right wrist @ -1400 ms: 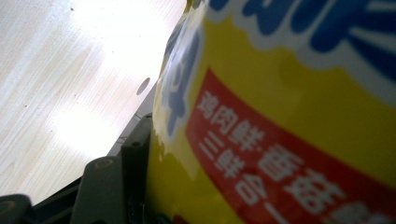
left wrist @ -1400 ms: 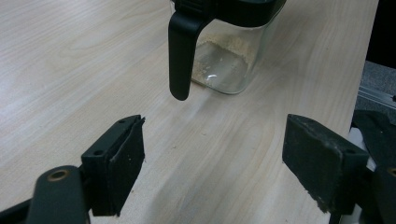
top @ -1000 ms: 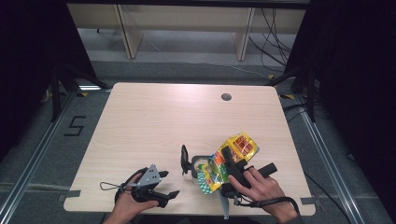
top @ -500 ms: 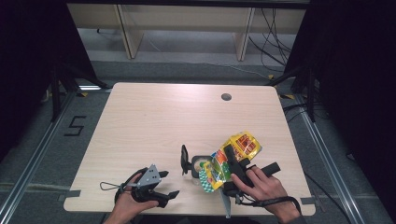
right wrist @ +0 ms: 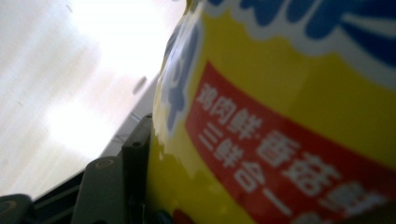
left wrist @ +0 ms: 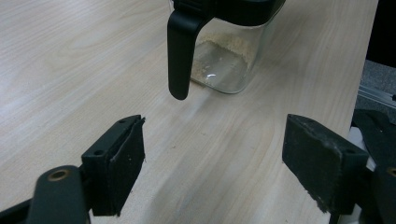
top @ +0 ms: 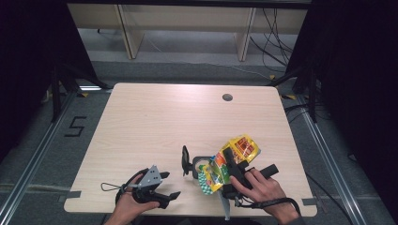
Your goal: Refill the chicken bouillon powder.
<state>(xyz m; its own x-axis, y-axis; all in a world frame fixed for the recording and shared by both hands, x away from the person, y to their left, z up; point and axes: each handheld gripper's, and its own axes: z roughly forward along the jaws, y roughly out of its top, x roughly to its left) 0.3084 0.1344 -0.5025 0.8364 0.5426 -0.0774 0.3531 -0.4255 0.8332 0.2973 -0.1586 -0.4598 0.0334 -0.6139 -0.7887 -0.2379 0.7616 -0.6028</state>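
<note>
While right gripper (top: 224,174) grasps bag (top: 233,159) tilted over jar (top: 199,165), left gripper (top: 164,185) open, idle, near-left of jar.

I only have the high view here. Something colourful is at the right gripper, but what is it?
Observer: A glossy yellow packet with a red label in white characters.
Operator: Is it gripped?
Observer: The right gripper's black jaw pad lies against the packet's side.
Operator: And the dark thing beside it?
Observer: A clear jug with a black handle, pale granules covering its bottom.
Operator: Left gripper?
Observer: The left gripper is wide open, with nothing between the pads.
</note>
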